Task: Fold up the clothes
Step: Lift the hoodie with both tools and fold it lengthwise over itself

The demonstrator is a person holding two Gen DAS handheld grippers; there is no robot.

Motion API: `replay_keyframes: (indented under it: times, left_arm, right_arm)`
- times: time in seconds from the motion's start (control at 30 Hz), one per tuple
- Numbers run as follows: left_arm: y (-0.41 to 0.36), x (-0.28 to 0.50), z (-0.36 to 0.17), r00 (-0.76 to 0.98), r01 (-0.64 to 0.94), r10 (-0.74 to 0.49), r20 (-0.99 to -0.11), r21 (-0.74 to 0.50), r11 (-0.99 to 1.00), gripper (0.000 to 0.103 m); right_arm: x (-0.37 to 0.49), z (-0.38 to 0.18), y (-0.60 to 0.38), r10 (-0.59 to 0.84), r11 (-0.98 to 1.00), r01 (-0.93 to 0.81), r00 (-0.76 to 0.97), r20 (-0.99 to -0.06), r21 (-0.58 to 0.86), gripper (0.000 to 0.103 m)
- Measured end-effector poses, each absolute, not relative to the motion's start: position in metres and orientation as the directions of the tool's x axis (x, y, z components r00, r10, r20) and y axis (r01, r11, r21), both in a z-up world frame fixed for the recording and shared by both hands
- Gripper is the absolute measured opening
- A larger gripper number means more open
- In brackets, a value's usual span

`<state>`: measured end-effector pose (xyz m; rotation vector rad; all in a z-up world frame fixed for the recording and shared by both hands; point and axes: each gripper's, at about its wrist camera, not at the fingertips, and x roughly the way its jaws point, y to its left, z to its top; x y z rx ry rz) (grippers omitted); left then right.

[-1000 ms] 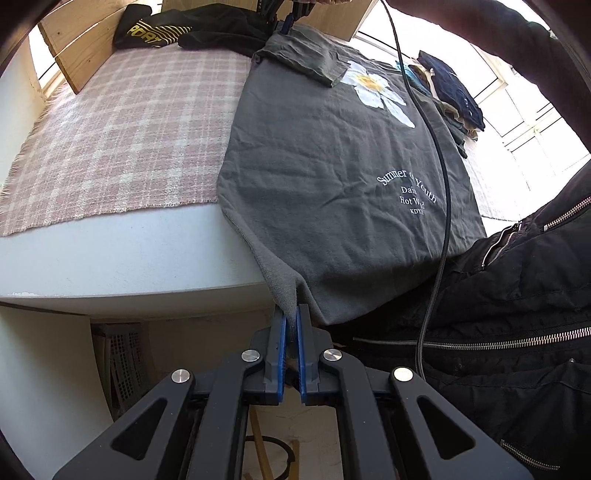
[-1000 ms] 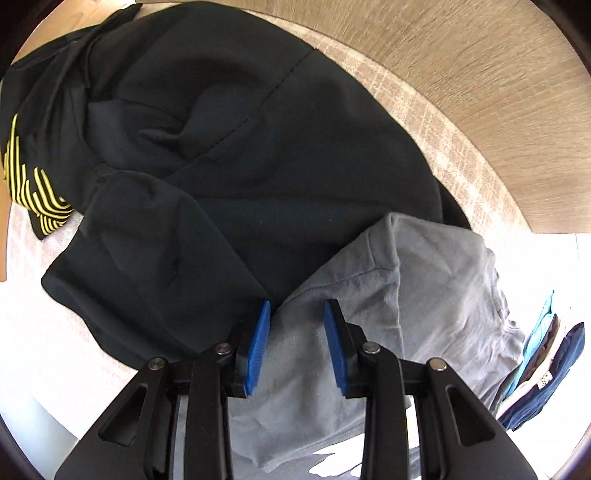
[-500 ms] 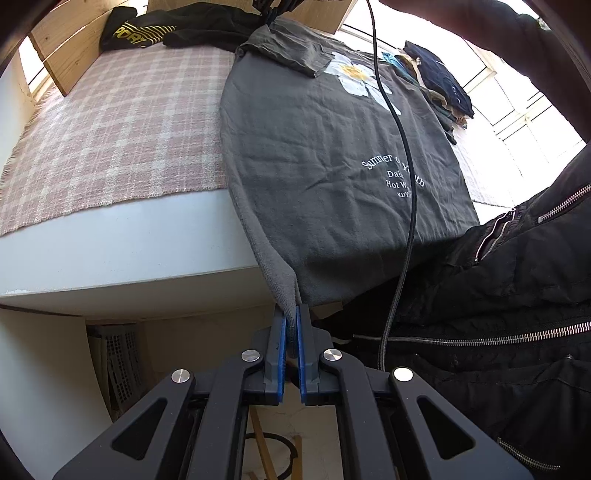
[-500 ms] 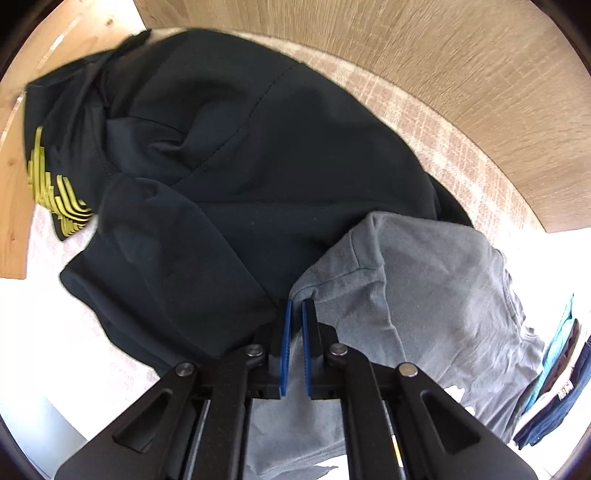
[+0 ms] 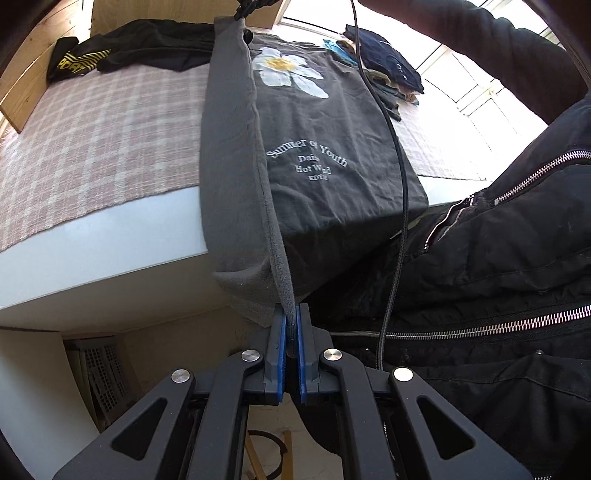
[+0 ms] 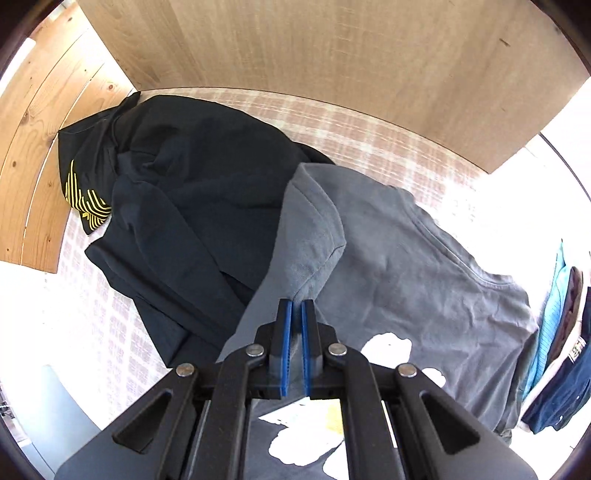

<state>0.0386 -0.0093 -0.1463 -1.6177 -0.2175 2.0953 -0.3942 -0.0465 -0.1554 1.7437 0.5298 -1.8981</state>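
Observation:
A grey T-shirt [image 5: 314,147] with a white daisy print and white lettering lies on the bed, its left side lifted into a taut ridge. My left gripper [image 5: 291,314] is shut on the shirt's bottom hem corner, off the bed's near edge. At the far end my right gripper [image 5: 243,11] holds the shoulder edge up. In the right wrist view the right gripper [image 6: 296,304] is shut on the grey T-shirt [image 6: 406,258] near the sleeve, which hangs folded below the fingers.
A black garment [image 6: 184,192] with yellow stripes lies crumpled by the wooden headboard [image 6: 332,55]. A stack of folded clothes [image 5: 384,74] sits at the far right. The pink checked bedspread [image 5: 92,140] covers the bed. A person's black jacket [image 5: 498,277] and a cable [image 5: 399,184] are close on the right.
The right gripper closed on the shirt's shoulder edge and rose with it. Both grippers lifted the shirt's left side and carried it rightward over the shirt.

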Motion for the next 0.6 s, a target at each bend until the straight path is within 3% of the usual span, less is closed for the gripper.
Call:
replay_keyframes:
  times: [0.33,0.6]
  left_arm:
    - [0.059,0.027,-0.193,-0.088,-0.317,0.512,-0.855,-0.463,-0.828,0.005]
    - [0.026,0.054,-0.224,-0.094,-0.191,0.437,-0.895,-0.414,-0.890,0.011]
  right_arm:
    - [-0.408,-0.177,0.024,-0.086,-0.806,0.591,-0.073,-0.994,0.027,0.005]
    - [-0.395,-0.207,0.024,-0.045,-0.782,0.623,-0.081,-0.996,-0.015,0.009]
